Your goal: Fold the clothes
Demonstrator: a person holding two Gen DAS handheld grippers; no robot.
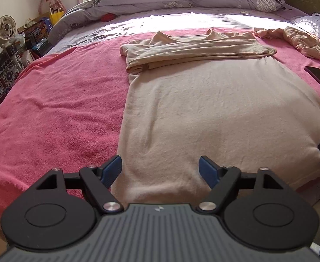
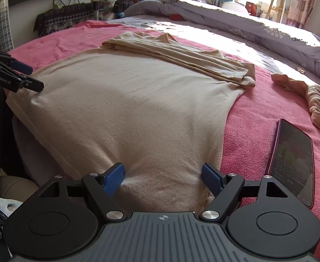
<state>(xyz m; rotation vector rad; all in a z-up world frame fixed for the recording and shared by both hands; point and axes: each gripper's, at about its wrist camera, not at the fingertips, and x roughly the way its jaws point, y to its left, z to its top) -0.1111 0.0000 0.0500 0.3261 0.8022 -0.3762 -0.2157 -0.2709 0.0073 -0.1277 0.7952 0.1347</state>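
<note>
Beige knit fabric fills the middle of both views: a long-sleeved top (image 1: pixel 214 109) lies flat on a pink blanket (image 1: pixel 61 109) spread over a bed, with its sleeves folded across the upper part. Its near hem hangs over the bed's edge, and where the hem ends is hidden behind the gripper bodies.

In the left wrist view, the left gripper (image 1: pixel 160 170) hovers over the hem with its blue fingers (image 1: pixel 113 171) spread wide, cloth showing between them but not pinched. In the right wrist view, the right gripper (image 2: pixel 163 178) stands likewise wide at the hem's other corner; whether its pads touch the cloth is hard to make out.

A second beige garment (image 2: pixel 317 104) lies crumpled at the right, cut off by the frame. A dark phone (image 2: pixel 293 163) rests on the blanket beside the top, its screen unreadable. A grey patterned quilt (image 1: pixel 181 0) is bunched along the far side, washed out by sunlight. Clutter and a white fan (image 1: pixel 4 29) beyond the bed are too small to sort.
</note>
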